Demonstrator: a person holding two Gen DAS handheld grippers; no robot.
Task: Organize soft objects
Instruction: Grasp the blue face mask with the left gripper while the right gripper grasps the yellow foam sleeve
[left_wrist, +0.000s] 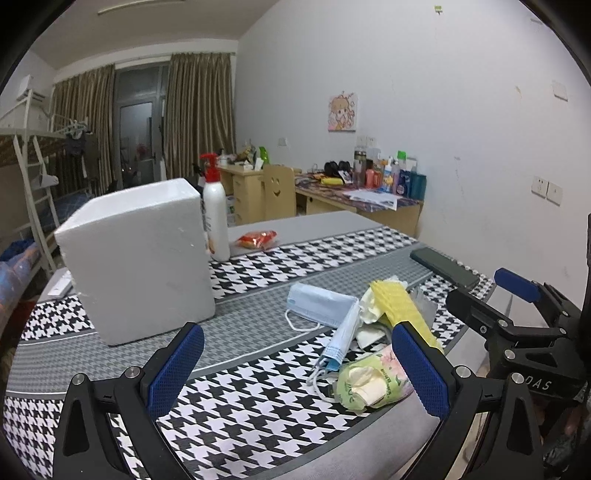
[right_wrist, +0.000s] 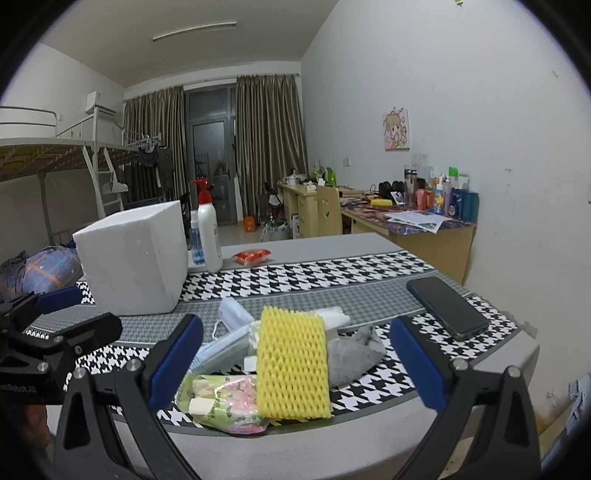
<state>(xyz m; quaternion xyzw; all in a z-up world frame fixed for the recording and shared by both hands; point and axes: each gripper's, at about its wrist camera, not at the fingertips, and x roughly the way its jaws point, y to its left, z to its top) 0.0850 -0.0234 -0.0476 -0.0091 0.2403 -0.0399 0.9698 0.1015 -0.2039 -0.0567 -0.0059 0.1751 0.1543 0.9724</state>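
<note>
Right wrist: grey cloth (right_wrist: 352, 356) half hidden behind yellow foam net (right_wrist: 291, 363)

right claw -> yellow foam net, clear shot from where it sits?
Probably yes. The right claw is open and the yellow foam net lies on top of the pile straight ahead between its fingers, with nothing over it. The tissue pack and grey cloth crowd its sides, so they may get nudged.

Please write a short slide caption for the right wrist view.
Open right gripper facing a yellow foam net, tissue pack and face masks on the table.
</note>
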